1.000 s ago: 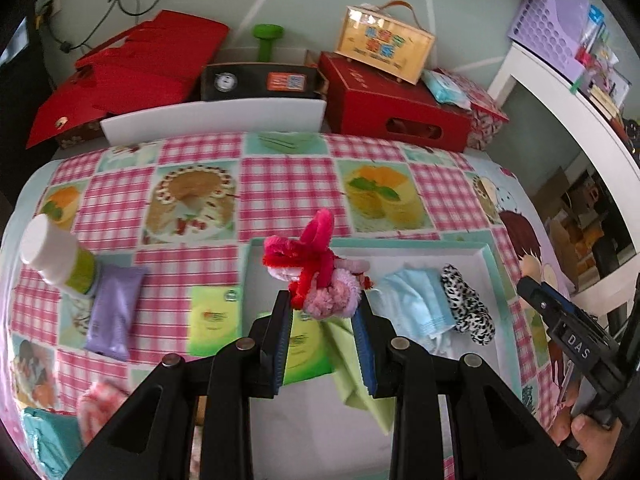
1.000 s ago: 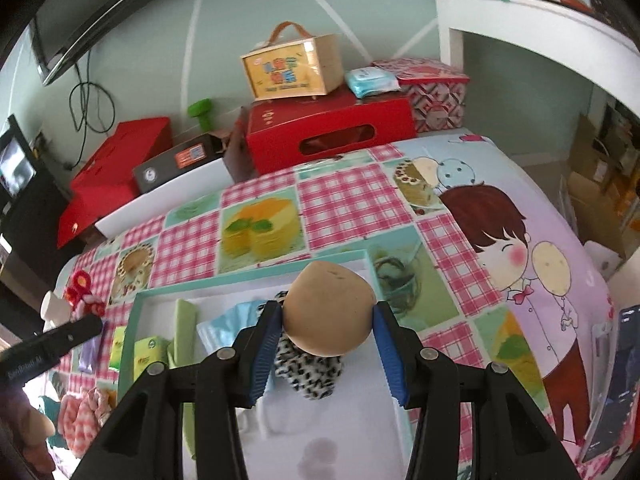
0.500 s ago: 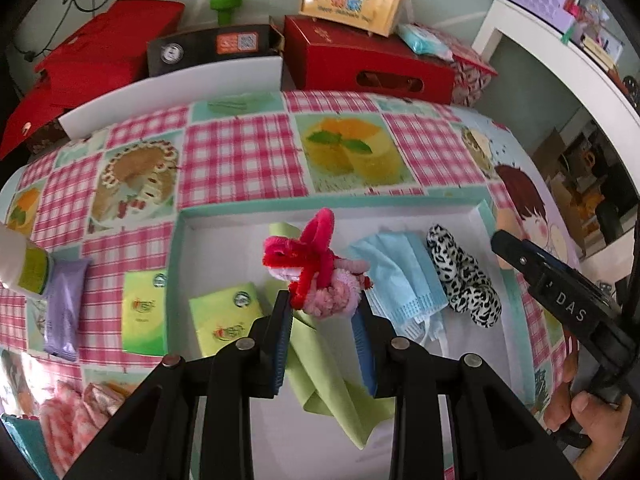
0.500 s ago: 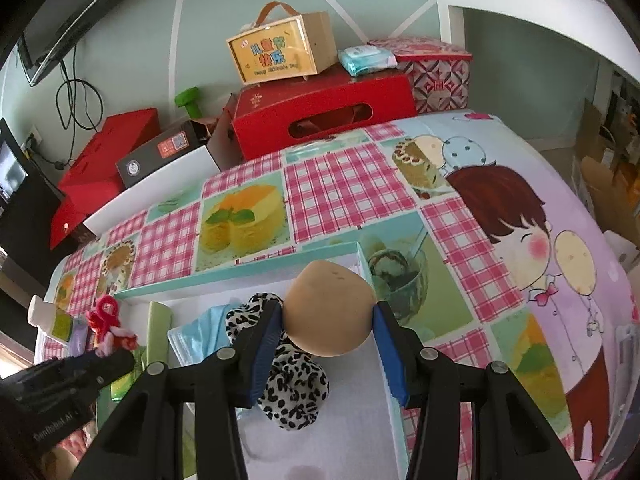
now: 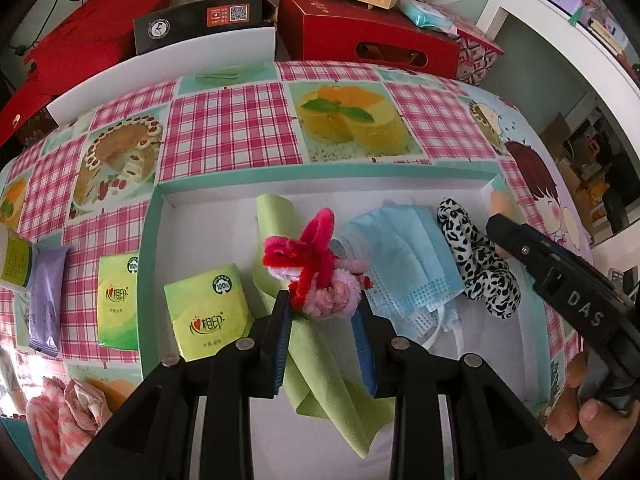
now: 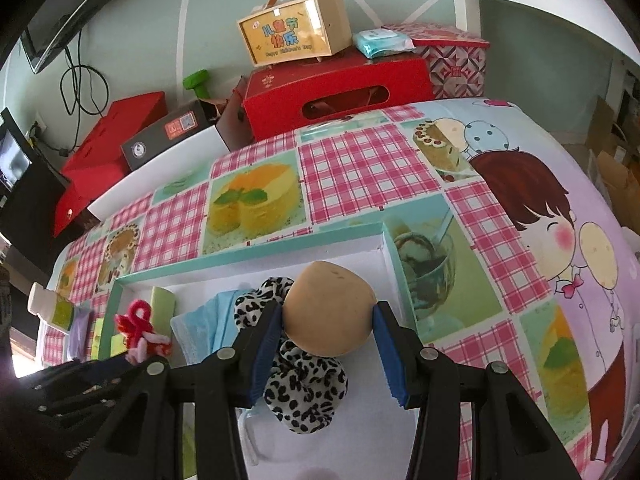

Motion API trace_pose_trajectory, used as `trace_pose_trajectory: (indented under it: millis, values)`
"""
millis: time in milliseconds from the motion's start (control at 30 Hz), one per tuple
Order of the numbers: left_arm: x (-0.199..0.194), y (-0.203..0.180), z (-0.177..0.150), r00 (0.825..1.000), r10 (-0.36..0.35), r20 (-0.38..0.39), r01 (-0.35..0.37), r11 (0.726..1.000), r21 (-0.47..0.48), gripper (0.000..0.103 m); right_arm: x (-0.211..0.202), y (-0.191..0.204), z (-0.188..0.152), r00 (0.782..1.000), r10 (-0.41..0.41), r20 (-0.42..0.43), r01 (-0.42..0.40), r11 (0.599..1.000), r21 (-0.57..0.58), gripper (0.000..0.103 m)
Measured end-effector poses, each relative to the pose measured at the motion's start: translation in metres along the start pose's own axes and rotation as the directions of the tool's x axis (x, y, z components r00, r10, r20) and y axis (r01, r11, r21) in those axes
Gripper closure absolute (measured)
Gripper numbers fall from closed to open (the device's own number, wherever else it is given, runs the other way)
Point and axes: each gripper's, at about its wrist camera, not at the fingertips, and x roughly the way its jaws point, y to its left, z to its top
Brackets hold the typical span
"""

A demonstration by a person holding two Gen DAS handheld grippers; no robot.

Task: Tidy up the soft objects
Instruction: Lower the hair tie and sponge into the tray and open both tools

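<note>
My left gripper (image 5: 322, 334) is shut on a red and pink fuzzy pipe-cleaner toy (image 5: 314, 266), hanging over the teal-rimmed white tray (image 5: 320, 174). Inside the tray lie a green cloth (image 5: 320, 384), a green tissue pack (image 5: 208, 312), a blue face mask (image 5: 404, 260) and a leopard-print scrunchie (image 5: 476, 264). My right gripper (image 6: 328, 342) is shut on a tan bun-shaped soft ball (image 6: 328, 312) above the tray's right end (image 6: 390, 252), just over the leopard-print scrunchie (image 6: 304, 392). The pipe-cleaner toy (image 6: 140, 330) shows at the left of the right wrist view.
On the checked tablecloth left of the tray lie a second green tissue pack (image 5: 118, 300), a purple packet (image 5: 48, 296), a white bottle (image 5: 14, 260) and a pink cloth (image 5: 66, 416). Red boxes (image 5: 368, 40) and a gift box stand behind the table. A hand (image 5: 596, 412) holds the right gripper.
Both grippers have sunk toward the tray with their loads still held. The left one has come from the tray's near-left edge to over its middle.
</note>
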Motion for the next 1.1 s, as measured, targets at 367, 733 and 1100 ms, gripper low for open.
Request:
trace_pose_trajectory:
  millis: [367, 733, 1100]
  values:
    - [-0.008, -0.002, 0.002, 0.999, 0.036, 0.018, -0.036, 0.999, 0.011, 0.049, -0.003, -0.001, 0.002, 1.000, -0.017, -0.002, 0.017, 1.000, -0.001, 0.038]
    - [-0.018, 0.008, 0.007, 0.995, 0.086, 0.049, -0.085, 0.996, -0.021, 0.037, -0.007, 0.007, 0.003, 0.997, -0.077, -0.013, 0.076, 0.996, -0.052, 0.036]
    - [-0.023, 0.033, 0.011, 0.981, 0.166, 0.095, -0.155, 0.981, -0.114, 0.003, -0.012, 0.015, 0.002, 0.994, -0.109, 0.000, 0.108, 0.989, -0.104, 0.000]
